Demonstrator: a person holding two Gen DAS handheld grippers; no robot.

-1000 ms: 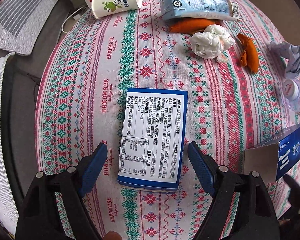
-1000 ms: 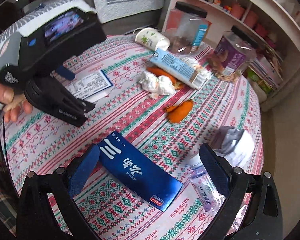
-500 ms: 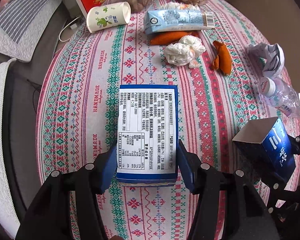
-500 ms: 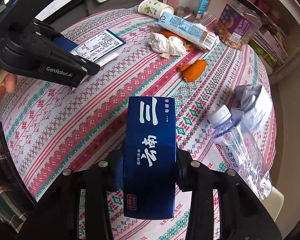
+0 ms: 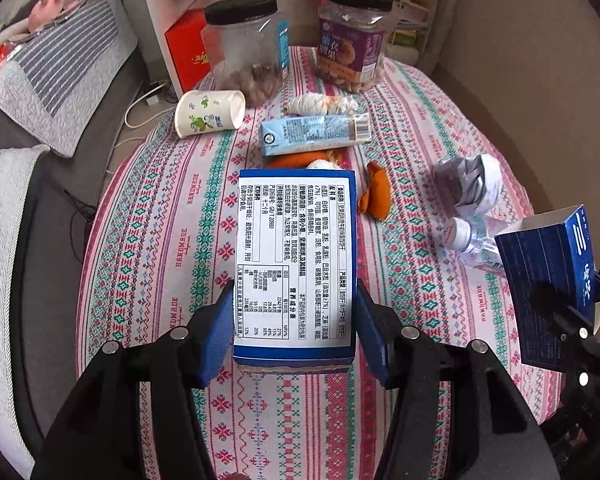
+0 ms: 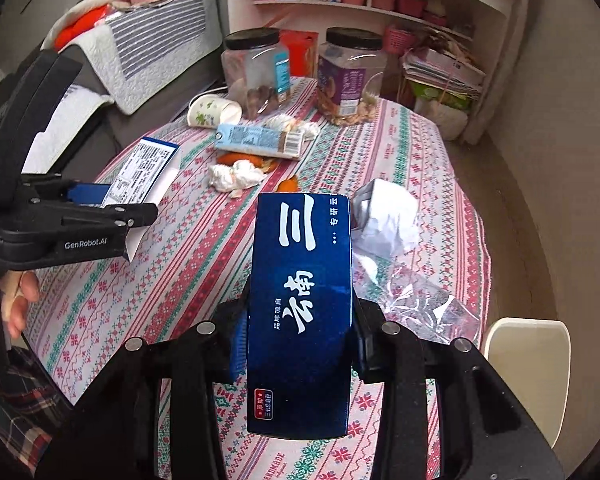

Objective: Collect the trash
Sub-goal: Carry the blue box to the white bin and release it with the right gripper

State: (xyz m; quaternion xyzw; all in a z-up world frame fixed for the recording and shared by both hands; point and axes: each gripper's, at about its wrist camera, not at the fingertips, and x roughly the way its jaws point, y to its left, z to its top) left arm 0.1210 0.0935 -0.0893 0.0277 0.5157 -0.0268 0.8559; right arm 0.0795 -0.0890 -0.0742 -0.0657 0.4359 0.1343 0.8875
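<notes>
Left hand-held gripper (image 5: pixel 296 332) is clamped on the label-faced box (image 5: pixel 296 256), right hand-held gripper (image 6: pixel 300 344) on the dark blue carton (image 6: pixel 302 308), each long axis running straight out from the jaws, above the bench (image 5: pixel 420 120).

In the left wrist view the white-labelled box (image 5: pixel 295 264) at centre covers most of a crumpled tissue (image 5: pixel 324 164) and an orange peel strip (image 5: pixel 290 161) just above it. At the right edge, the dark blue box (image 5: pixel 548 280) hides much of the plastic bottle (image 5: pixel 470 238). The label print is too fine to read.
</notes>
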